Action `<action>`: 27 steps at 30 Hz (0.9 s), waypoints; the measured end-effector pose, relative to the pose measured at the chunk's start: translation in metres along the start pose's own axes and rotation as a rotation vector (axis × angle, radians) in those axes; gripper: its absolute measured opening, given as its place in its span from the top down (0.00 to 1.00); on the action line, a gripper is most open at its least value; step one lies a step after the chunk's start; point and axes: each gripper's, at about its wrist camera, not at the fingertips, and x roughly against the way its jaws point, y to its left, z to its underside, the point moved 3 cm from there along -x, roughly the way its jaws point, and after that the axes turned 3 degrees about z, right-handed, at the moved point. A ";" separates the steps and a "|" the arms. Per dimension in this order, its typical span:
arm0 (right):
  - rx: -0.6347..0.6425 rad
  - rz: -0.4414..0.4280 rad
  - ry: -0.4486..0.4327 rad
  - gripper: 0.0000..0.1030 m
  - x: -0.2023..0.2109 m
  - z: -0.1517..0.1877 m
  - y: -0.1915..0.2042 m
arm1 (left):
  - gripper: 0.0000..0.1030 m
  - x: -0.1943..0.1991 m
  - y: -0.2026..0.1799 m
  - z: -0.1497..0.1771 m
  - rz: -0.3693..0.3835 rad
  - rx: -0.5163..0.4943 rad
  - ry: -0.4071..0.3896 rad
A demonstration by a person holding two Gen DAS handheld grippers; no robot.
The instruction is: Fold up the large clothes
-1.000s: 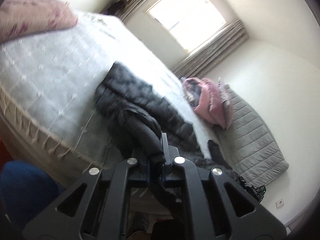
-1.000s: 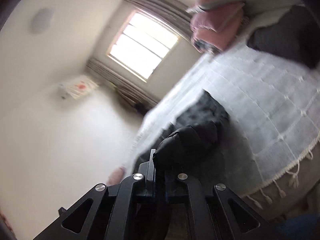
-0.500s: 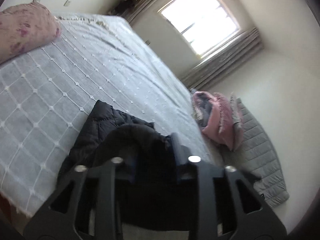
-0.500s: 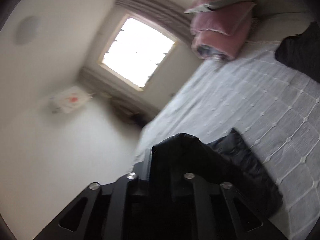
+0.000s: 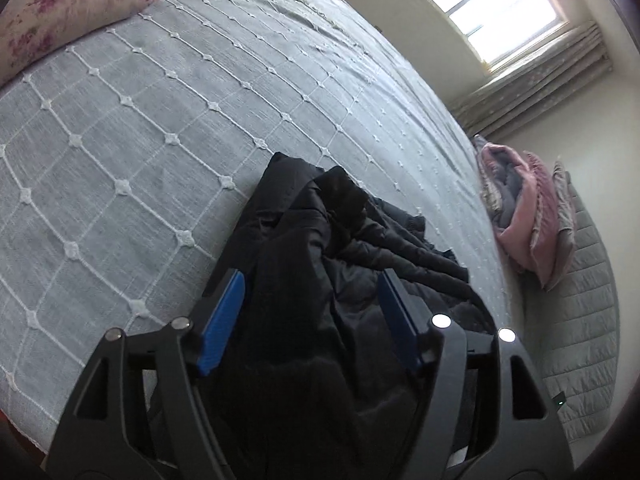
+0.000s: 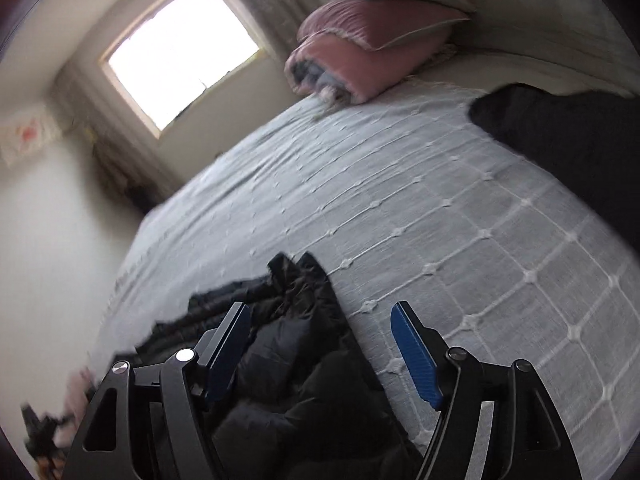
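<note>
evidently the step in hand is the laying-out: the black padded jacket (image 5: 344,248) lies in a rumpled heap on the bed (image 5: 160,120), near its front edge, and neither tool has hold of it. the left gripper (image 5: 310,312) hovers over the heap with its two blue-padded fingers (image 5: 222,320) spread wide, dark cloth showing between them but nothing pinched. the right gripper (image 6: 320,344) is likewise wide apart, one finger over the jacket (image 6: 296,344) and the other over bare bedspread, empty too (this view is blurred, so finer detail of the cloth is hard to read).

judging from how it lies, folding proper has not begun; the garment is bunched, with creases and one flap standing up at its far end. the next move calls, i think, for finding two clear edges or corners, one for each gripper, and drawing them apart to flatten the jacket before any fold is made. where the sleeves or hem are in that bundle cannot be told.

counted: two grippers, four fingers, one jacket being worked. one window (image 5: 486,6). one pink stack of bedding (image 5: 520,216) at the far side of the bed, one floral pillow (image 5: 68,12) at the other corner, and one further dark mass (image 6: 568,140) on the bed in the right view (what it is, i cannot say).
</note>
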 end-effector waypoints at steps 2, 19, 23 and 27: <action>0.087 -0.005 0.031 0.28 -0.017 0.002 0.016 | 0.33 -0.013 -0.006 -0.001 -0.019 -0.028 0.013; 0.247 0.047 -0.061 0.95 -0.036 -0.009 0.058 | 0.97 -0.007 -0.057 -0.026 -0.186 -0.235 -0.180; 0.283 0.131 -0.089 0.96 -0.054 -0.020 0.077 | 0.97 -0.027 -0.069 -0.051 -0.174 -0.189 -0.199; 0.261 0.179 -0.057 0.96 -0.087 -0.024 0.074 | 0.97 -0.055 -0.061 -0.065 -0.163 -0.142 -0.202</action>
